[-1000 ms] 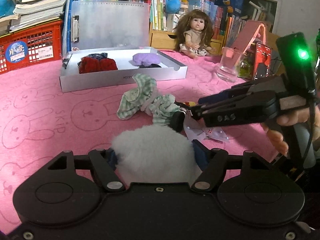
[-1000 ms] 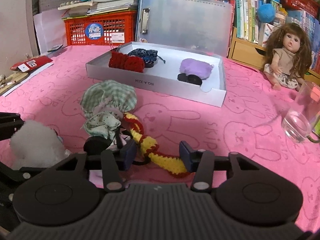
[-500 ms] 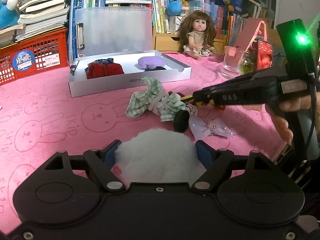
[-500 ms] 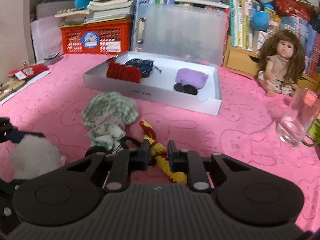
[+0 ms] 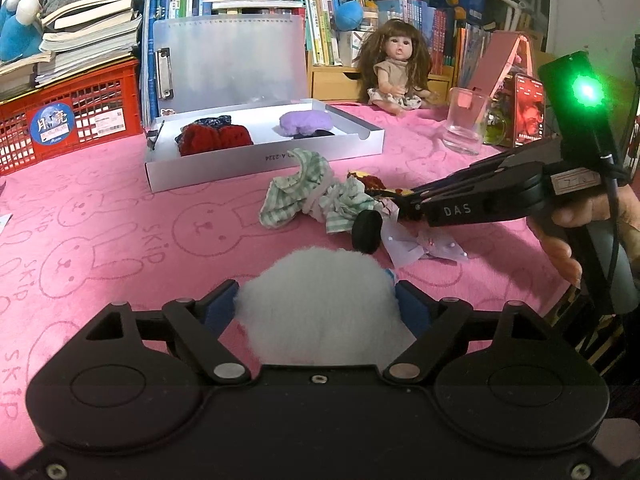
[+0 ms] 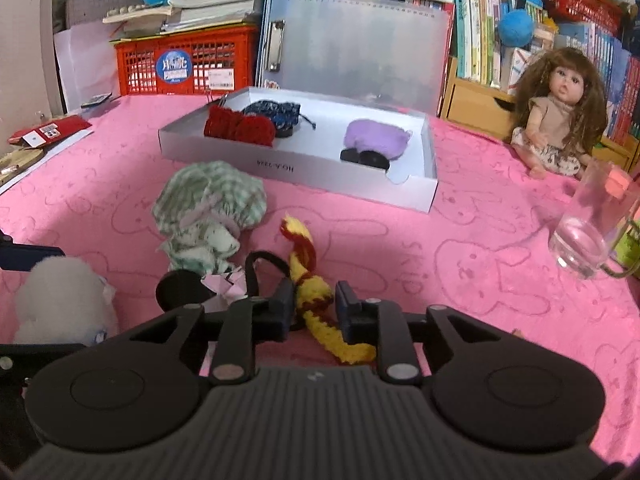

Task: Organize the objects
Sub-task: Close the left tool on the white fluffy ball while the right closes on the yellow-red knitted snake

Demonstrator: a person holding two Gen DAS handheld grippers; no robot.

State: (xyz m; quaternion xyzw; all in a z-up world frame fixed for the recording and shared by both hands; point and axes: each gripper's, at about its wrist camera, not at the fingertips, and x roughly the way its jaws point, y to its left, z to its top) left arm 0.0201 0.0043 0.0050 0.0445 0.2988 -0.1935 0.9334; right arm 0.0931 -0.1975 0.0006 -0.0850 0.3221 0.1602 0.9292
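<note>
Gently squeeze right claw point(image 6: 311, 310), jaws just reopened and apart, around yellow knitted strip point(image 6: 310, 284) before lifting.

The left gripper point(image 5: 318, 302) has just been opening — its blue pads, pressed into the white fluffy ball point(image 5: 320, 304) a second ago, now stand just clear of the fluff on both sides, and the ball, squeezed narrow before, bulges rounder between them. The right gripper point(image 6: 310, 306) pinched almost closed on the yellow-and-red knitted strip point(image 6: 308, 280) half a second ago; since then its jaws have been opening again, and the strip now lies between them with a gap on each side — narrower than the spread a second ago.
</note>
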